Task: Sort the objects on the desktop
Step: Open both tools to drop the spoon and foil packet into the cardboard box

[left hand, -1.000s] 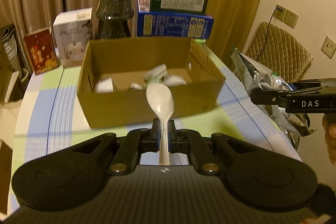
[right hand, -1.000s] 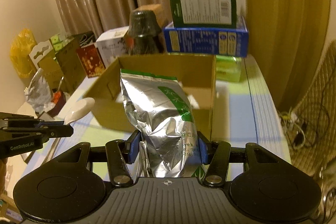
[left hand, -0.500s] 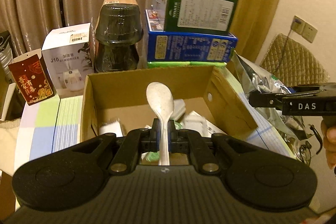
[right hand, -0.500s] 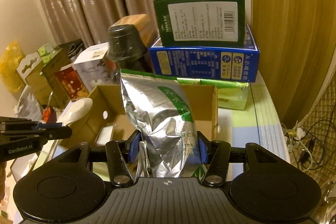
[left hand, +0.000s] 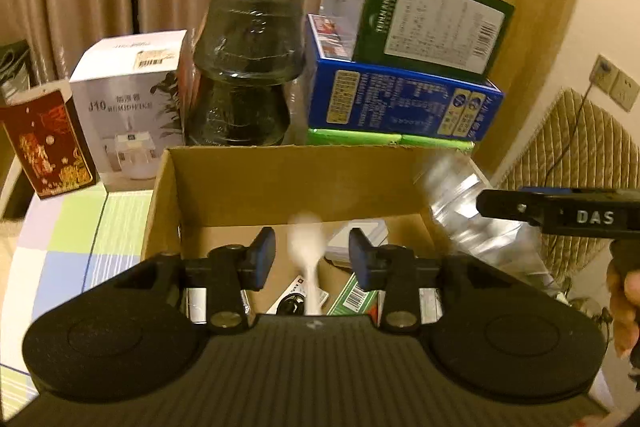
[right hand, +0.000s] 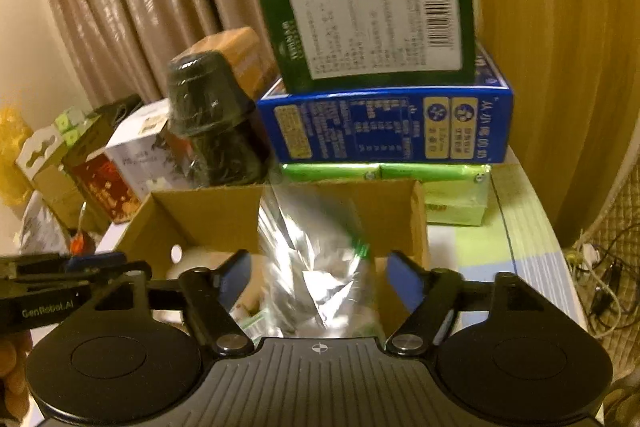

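Left gripper (left hand: 312,259): matte black speckled housing, ribbed centre panel, a round disc recess on each side. Black linkage arms on silver pivot screws, blue pads on the fingers (left hand: 265,254). Small white crosshair mark at centre front. Right gripper (right hand: 318,277): same build; side reads "DAS" in white. Left unit's side reads "GenRobot.AI".

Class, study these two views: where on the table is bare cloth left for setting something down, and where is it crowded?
Bare cloth lies left of the cardboard box, before the white carton; more lies right of it. Behind the cardboard box, stacked cartons and a dark jar crowd the table.
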`<state>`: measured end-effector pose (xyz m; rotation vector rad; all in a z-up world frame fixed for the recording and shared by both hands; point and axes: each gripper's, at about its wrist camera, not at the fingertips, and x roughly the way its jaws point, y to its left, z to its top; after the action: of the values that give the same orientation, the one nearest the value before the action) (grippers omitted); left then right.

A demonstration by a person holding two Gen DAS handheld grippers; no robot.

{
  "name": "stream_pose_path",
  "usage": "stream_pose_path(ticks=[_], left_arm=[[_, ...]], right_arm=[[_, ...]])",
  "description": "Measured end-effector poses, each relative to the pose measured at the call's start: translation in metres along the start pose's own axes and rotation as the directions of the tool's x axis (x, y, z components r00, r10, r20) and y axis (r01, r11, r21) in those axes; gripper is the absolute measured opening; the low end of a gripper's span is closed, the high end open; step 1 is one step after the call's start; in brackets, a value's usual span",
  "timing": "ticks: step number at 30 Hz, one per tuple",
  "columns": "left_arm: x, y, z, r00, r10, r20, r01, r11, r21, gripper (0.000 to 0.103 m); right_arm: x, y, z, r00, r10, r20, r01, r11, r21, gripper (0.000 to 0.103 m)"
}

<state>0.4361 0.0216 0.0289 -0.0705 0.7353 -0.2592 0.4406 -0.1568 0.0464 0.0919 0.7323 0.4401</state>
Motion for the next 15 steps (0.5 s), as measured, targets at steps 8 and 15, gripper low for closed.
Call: stream_pose_path(ticks=[8,15], left_arm=[[-0.013,0.008,-0.013,1.0,0.024,0.012,-0.024,1.0,-0.019,0.046],[-0.032,0.006,-0.02,0.999,0.044,0.014,-0.044,0.999,-0.02,0.072]], right_arm=[[-0.017,-0.015,-0.011,1.0,-0.026,0.015,0.025,0.999,0.032,0.082],[-0.033,-0.015,-0.021,0.999,-0.046,0.005,0.046,0.999,0.021,0.086]])
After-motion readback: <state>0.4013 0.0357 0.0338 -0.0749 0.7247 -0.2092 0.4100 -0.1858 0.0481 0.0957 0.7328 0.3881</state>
